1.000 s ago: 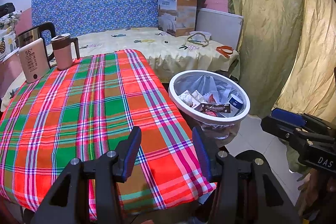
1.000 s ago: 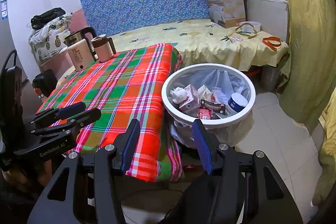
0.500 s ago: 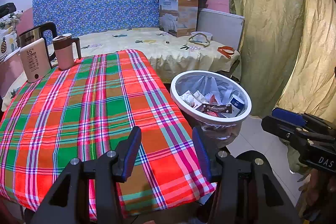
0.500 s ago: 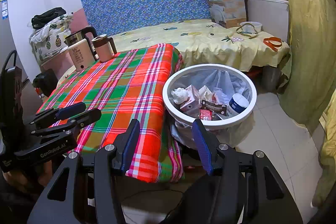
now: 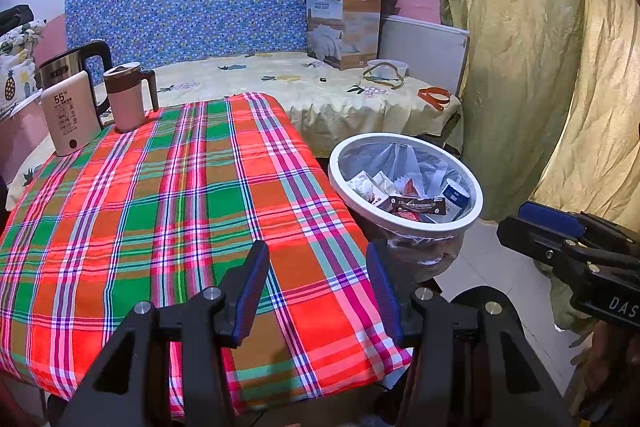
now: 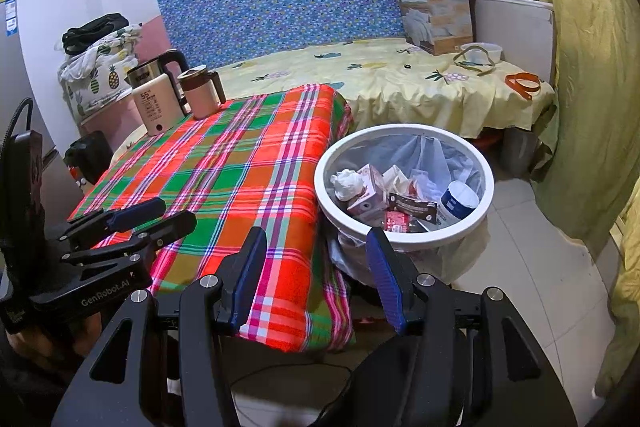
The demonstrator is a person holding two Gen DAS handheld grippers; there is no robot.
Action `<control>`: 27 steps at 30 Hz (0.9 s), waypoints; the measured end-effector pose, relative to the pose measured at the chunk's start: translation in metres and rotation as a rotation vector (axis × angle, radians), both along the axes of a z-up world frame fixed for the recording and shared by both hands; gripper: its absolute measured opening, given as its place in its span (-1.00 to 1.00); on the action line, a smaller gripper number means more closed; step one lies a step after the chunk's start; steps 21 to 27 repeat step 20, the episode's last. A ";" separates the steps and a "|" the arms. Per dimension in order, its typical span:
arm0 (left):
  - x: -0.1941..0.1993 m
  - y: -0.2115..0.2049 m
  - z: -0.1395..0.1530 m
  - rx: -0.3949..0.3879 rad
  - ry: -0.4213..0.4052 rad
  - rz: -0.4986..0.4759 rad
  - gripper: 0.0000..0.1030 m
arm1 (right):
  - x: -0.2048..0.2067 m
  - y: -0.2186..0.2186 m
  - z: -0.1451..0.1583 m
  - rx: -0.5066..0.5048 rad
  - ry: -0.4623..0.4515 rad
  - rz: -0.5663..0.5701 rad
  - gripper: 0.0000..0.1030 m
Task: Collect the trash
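So I've got both claws parked low in frame, pointing down over the near edge of the table. My left gripper (image 5: 318,283) has its jaws spread apart with nothing between them, just the plaid tablecloth (image 5: 168,211) underneath. Same deal with my right gripper (image 6: 316,273): jaws apart, empty, sitting over the gap between the cloth's corner and the bin. In the left wrist view the right claw pokes in from the right edge, and in the right wrist view the left one shows up at lower left. The trash itself is already in the white-rimmed trash bin (image 6: 404,233), just right of the table at mid-frame: a crumpled tissue (image 6: 347,183), a small pink carton (image 6: 368,193), a dark brown wrapper (image 6: 412,207) and a blue-and-white cup (image 6: 458,201) all lying on the plastic liner. Up in the upper left of the cloth there's a white 55° kettle (image 5: 70,117) with a pink mug (image 5: 128,95) just beside it. Behind is a bed with a yellow sheet (image 5: 320,91) and a cardboard box (image 5: 344,27) near the top.
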State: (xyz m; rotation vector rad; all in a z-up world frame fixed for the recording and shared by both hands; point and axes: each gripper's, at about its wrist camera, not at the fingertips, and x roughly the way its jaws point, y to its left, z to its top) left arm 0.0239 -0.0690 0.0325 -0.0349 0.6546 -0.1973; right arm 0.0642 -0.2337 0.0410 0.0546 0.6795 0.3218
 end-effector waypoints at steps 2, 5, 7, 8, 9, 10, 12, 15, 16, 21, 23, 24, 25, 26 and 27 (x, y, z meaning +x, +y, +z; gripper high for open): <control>0.000 0.000 0.000 0.001 0.002 0.002 0.02 | 0.000 0.000 0.000 0.000 -0.001 -0.001 0.04; 0.000 -0.001 -0.001 0.000 0.003 0.003 0.02 | 0.000 0.000 0.000 0.000 -0.001 -0.001 0.05; 0.000 -0.001 -0.001 0.006 0.002 0.008 0.02 | 0.000 0.000 0.000 0.000 0.000 0.000 0.05; 0.000 -0.001 -0.001 0.005 0.004 0.008 0.02 | 0.000 0.000 0.000 0.000 0.001 -0.001 0.05; 0.000 -0.001 -0.002 0.002 0.006 0.008 0.02 | 0.000 0.001 0.000 -0.001 0.001 -0.002 0.05; 0.000 -0.001 -0.002 0.000 0.008 0.008 0.02 | 0.000 0.000 0.000 -0.001 0.001 -0.001 0.05; 0.000 -0.001 -0.003 -0.001 0.008 0.009 0.01 | 0.000 -0.001 -0.001 0.000 0.002 0.000 0.05; -0.001 -0.001 -0.003 0.001 0.006 0.010 0.01 | 0.000 -0.001 -0.001 -0.001 0.001 0.000 0.05; 0.000 -0.001 -0.003 0.001 0.007 0.010 0.01 | 0.000 -0.001 -0.001 0.000 0.001 0.000 0.05; 0.000 -0.001 -0.004 0.001 0.012 0.013 0.01 | 0.000 -0.001 -0.001 0.000 0.003 -0.001 0.05; 0.000 -0.001 -0.004 0.001 0.012 0.013 0.01 | 0.000 -0.001 -0.001 0.000 0.003 -0.001 0.05; 0.000 -0.001 -0.004 0.001 0.012 0.013 0.01 | 0.000 -0.001 -0.001 0.000 0.003 -0.001 0.05; 0.000 -0.001 -0.004 0.001 0.012 0.013 0.01 | 0.000 -0.001 -0.001 0.000 0.003 -0.001 0.05; 0.000 -0.001 -0.004 0.001 0.012 0.013 0.01 | 0.000 -0.001 -0.001 0.000 0.003 -0.001 0.05; 0.000 -0.001 -0.004 0.001 0.012 0.013 0.01 | 0.000 -0.001 -0.001 0.000 0.003 -0.001 0.05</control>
